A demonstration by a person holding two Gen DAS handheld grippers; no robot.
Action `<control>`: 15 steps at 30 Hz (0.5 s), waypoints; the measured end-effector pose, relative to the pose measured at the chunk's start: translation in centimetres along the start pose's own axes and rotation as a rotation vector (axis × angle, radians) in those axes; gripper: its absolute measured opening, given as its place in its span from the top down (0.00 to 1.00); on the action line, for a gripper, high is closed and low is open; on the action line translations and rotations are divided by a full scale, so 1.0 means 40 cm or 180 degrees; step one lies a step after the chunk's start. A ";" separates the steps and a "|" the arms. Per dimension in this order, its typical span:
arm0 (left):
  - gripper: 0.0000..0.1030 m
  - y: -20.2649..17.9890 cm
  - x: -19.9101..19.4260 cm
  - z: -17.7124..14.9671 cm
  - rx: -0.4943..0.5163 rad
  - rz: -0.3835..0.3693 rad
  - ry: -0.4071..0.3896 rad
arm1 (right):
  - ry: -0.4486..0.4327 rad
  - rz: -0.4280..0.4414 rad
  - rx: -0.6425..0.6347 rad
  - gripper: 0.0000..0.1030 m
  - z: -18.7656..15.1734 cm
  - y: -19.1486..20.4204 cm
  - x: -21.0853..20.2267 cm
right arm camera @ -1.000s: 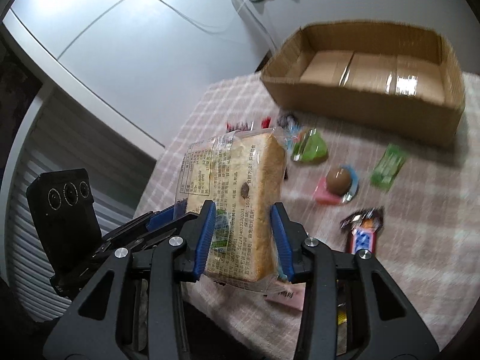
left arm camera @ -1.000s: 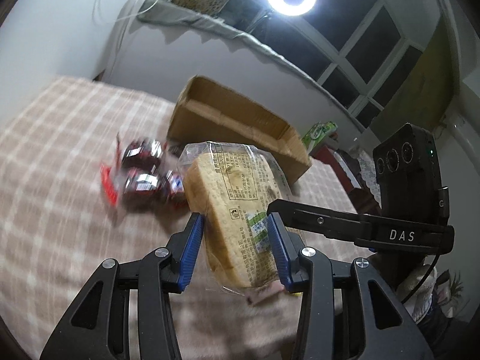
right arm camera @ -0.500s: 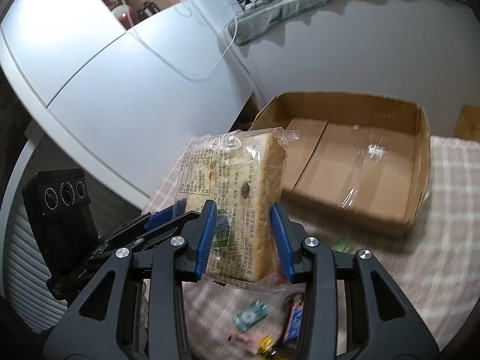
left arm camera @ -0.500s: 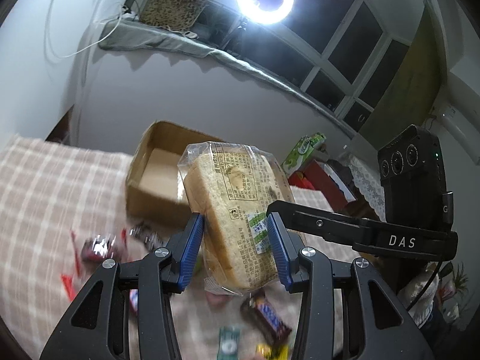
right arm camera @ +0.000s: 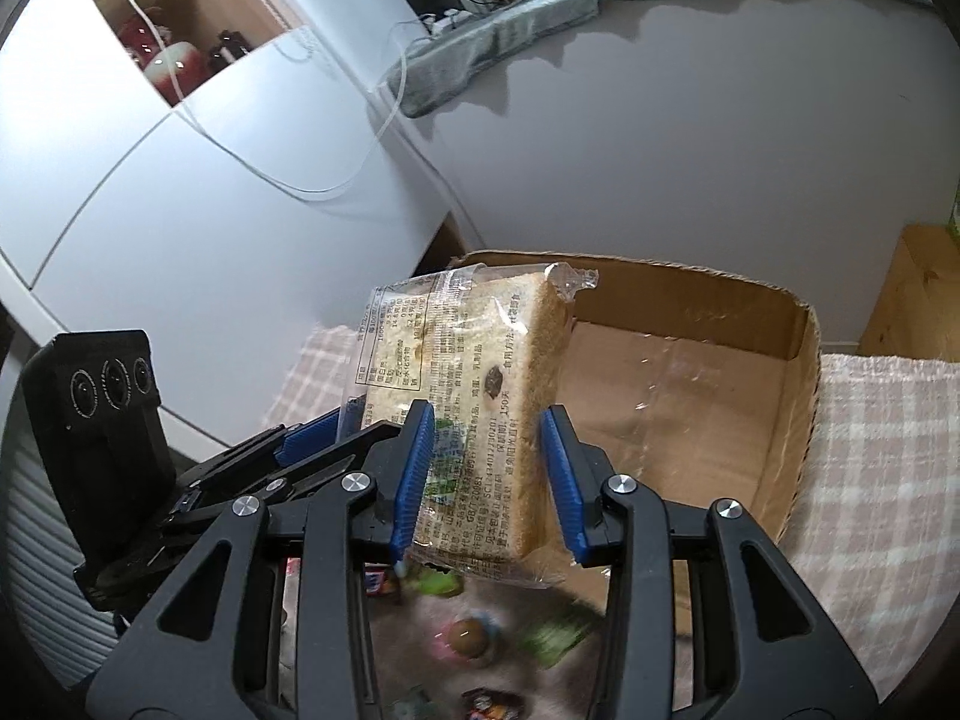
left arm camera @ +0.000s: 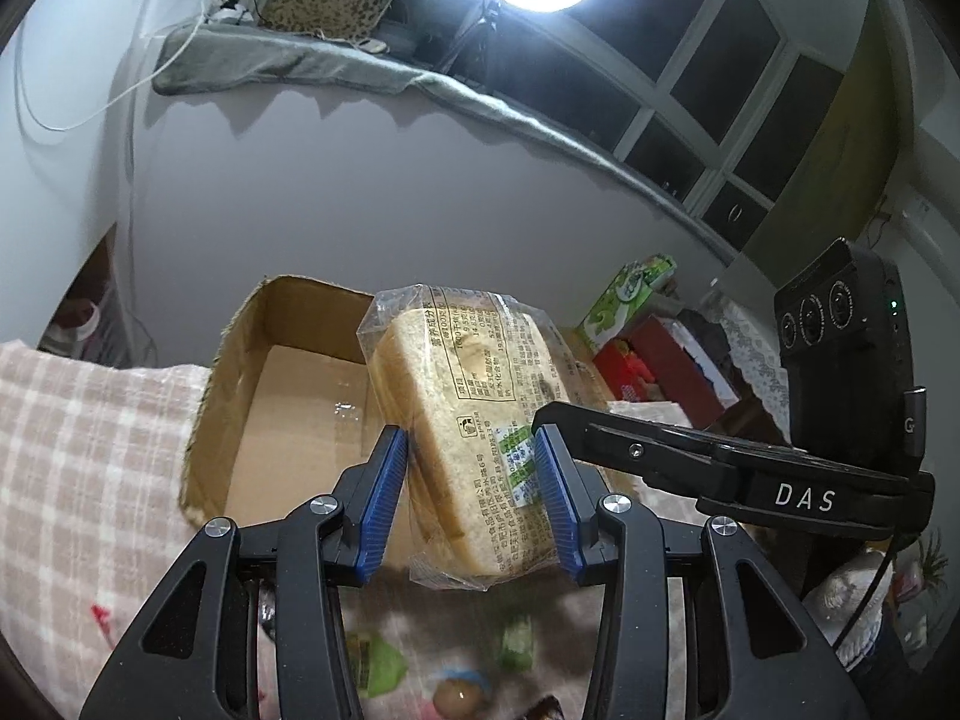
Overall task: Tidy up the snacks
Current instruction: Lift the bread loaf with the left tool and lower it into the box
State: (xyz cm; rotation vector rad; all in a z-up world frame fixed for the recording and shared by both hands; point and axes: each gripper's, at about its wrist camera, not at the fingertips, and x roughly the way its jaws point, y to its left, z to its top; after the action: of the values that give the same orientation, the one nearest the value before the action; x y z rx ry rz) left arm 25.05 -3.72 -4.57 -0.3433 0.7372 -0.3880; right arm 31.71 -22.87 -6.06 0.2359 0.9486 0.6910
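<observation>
A wrapped bread loaf (left arm camera: 474, 414) in clear printed plastic is held in the air by both grippers. My left gripper (left arm camera: 474, 498) is shut on one side of it; my right gripper (right arm camera: 489, 474) is shut on the other side (right arm camera: 480, 396). An open, empty cardboard box (left arm camera: 288, 396) stands just beyond the loaf on the checked tablecloth; it also shows in the right wrist view (right arm camera: 690, 396). Small snacks lie blurred below the loaf: a green packet (left arm camera: 372, 666), a round brown sweet (right arm camera: 471, 639).
A grey wall (left arm camera: 420, 192) rises behind the box. A green carton (left arm camera: 630, 294) and red box (left arm camera: 654, 360) stand at the right. A white cabinet (right arm camera: 150, 180) is at the left. A wooden piece (right arm camera: 912, 294) stands right of the box.
Both grippers have carried the loaf forward over the scattered snacks and up to the cardboard box, which now fills the view behind the loaf. The grip on the loaf is unchanged.
</observation>
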 end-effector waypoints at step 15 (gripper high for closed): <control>0.60 0.016 0.036 0.001 -0.0007 0.0206 0.0141 | 0.0023 -0.0269 -0.0025 0.60 0.010 -0.043 0.013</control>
State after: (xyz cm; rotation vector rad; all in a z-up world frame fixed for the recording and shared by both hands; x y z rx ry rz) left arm 26.19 -3.82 -5.65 -0.3131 0.7902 -0.3345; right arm 32.98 -23.81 -6.97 0.1854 0.9573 0.6183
